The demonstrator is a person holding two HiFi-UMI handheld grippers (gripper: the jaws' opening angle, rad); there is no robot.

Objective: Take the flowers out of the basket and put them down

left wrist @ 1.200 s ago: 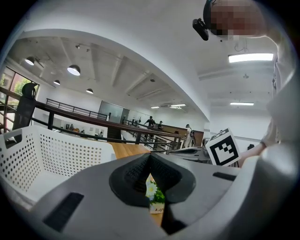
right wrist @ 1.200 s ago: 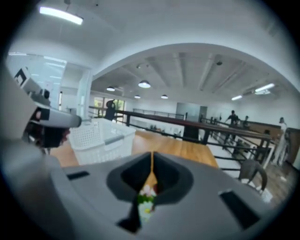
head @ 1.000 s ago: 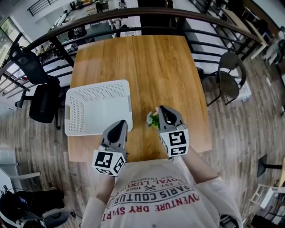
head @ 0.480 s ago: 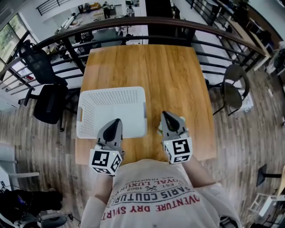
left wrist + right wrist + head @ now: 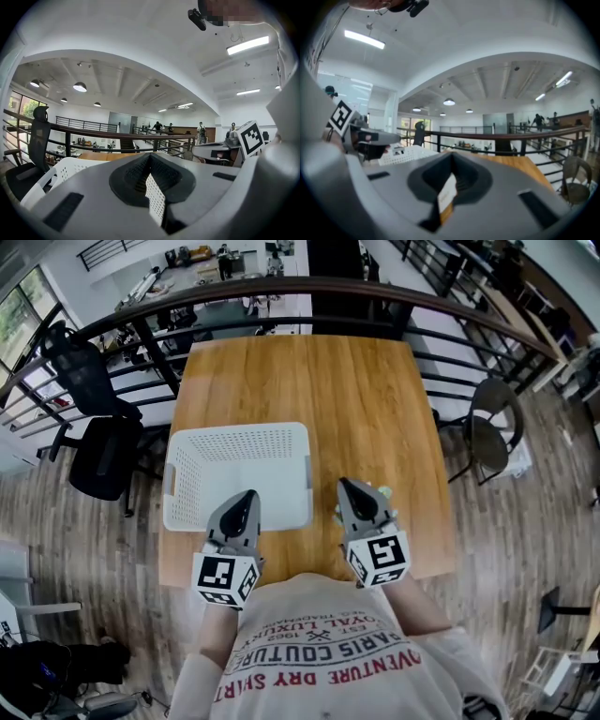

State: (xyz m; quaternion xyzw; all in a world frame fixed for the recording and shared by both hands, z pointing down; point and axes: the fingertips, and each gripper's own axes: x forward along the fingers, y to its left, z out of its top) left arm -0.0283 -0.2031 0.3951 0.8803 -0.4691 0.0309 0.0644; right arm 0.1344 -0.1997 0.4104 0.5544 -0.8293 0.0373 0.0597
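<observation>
Your left gripper [image 5: 248,497] and right gripper [image 5: 346,486]: jaws closed, empty. Green-white flower bunch [image 5: 382,492] lies, apparently set down, right of white perforated plastic basket [image 5: 234,470].

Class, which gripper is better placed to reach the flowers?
Right. The flowers show just beside the right gripper, outside the basket. The left gripper hovers at the basket's near edge, farther from them.

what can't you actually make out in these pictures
- The flowers: in the head view they are nearly all hidden behind the right gripper; only a green speck shows.
- The flowers again: neither gripper view shows them.
- The basket, near rim: in the head view it is partly covered by the left gripper.
</observation>
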